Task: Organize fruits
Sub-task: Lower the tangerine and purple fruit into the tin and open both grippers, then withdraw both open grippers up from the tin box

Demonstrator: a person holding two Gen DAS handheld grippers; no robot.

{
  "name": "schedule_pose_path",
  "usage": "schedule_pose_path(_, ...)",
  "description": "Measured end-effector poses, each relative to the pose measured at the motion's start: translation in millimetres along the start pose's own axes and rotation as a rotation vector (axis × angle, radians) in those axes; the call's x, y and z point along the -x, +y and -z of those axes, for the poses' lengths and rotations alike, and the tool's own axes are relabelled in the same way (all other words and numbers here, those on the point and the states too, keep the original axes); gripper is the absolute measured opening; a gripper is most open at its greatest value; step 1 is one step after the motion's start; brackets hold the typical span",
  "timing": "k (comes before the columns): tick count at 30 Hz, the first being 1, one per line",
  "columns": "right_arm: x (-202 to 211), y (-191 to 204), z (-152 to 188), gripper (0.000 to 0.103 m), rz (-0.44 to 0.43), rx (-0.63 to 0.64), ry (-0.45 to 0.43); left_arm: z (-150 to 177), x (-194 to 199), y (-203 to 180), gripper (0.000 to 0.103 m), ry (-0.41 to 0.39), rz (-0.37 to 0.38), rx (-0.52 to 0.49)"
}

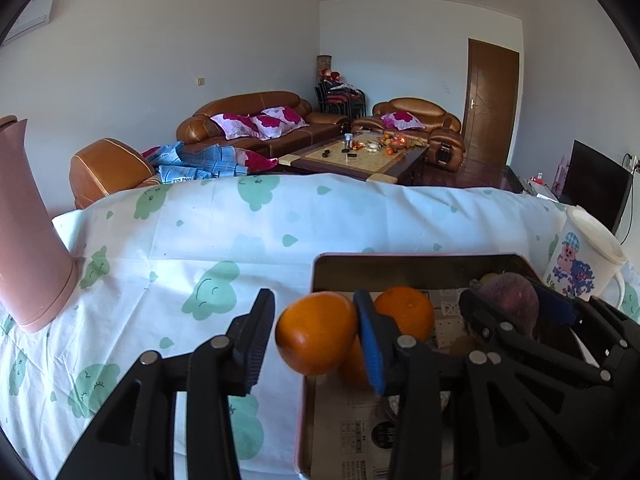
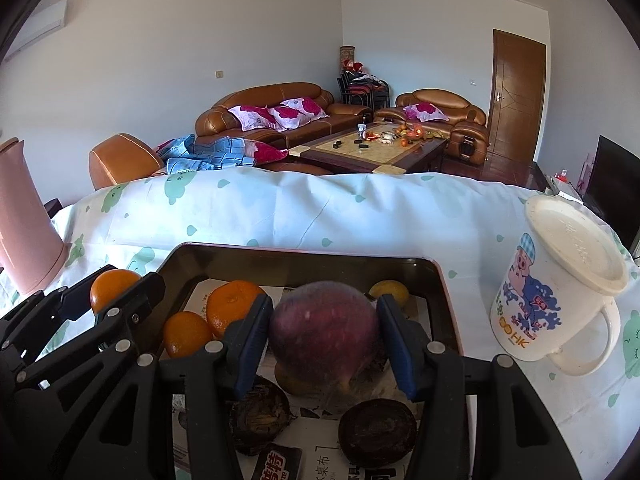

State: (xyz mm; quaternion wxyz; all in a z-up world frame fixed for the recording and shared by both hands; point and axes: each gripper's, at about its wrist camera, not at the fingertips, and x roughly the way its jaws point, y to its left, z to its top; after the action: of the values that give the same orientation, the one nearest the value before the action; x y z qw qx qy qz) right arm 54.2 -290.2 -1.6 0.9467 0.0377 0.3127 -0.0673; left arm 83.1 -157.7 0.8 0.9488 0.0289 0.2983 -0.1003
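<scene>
A living room lies behind the cloth-covered counter (image 1: 240, 248). The left gripper (image 1: 316, 336), jaws loosening around an orange (image 1: 316, 332), hangs over the tray (image 2: 304, 260) edge; the right gripper (image 2: 326, 336) clamps a purple fruit (image 2: 324, 324) above it, seemingly for sorting.

White walls and a white ceiling enclose the room. A brown leather sofa (image 1: 256, 120) with pink flowered cushions stands against the far wall. Just right of it is a wooden coffee table (image 1: 356, 156), beyond that an armchair (image 1: 416, 124), further right a brown door (image 1: 490, 100).
</scene>
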Motion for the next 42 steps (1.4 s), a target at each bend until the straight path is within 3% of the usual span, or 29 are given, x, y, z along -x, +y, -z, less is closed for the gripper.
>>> schedule_pose_path(8, 8.8, -5.0, 0.8, 0.057, 0.01, 0.02, -0.018, 1.1, 2.3, 5.9, 0.067, 0.001, 0.008, 0.004)
schedule_pose_path(11, 13.1, -9.8, 0.2, 0.064, -0.002, 0.007, -0.032, 1.5, 7.8, 9.1, 0.073, -0.02, 0.011, 0.01)
schedule_pose_path(14, 17.6, -17.2, -0.6, 0.068, -0.036, -0.026, -0.048, 0.8, 15.0, 14.2, 0.087, -0.062, 0.004, 0.019)
schedule_pose_path(16, 20.0, -21.2, -1.1, 0.076, -0.06, -0.052, -0.057, 0.5, 21.6, 21.2, 0.103, -0.107, 0.0, 0.047)
schedule_pose_path(19, 24.0, -24.3, -2.4, 0.085, -0.081, -0.085, -0.079, 1.5, 29.7, 30.1, 0.103, -0.162, 0.049, 0.097)
schedule_pose_path(31, 18.7, -19.2, -1.3, 0.085, -0.04, -0.073, -0.076, 2.4, 28.4, 27.9, 0.103, -0.153, 0.041, 0.106)
schedule_pose_path(34, 22.9, -10.6, -1.1, 0.085, 0.048, -0.025, -0.113, 2.4, 27.0, 25.1, 0.103, -0.148, 0.017, 0.086)
schedule_pose_path(38, 34.2, -3.1, -0.7, 0.087, 0.158, 0.031, -0.192, 3.0, 34.2, 16.6, 0.103, -0.203, -0.062, 0.019)
schedule_pose_path(42, 27.8, -10.5, -0.9, 0.087, 0.131, 0.0, -0.165, 1.6, 30.7, 14.8, 0.103, -0.188, -0.08, 0.002)
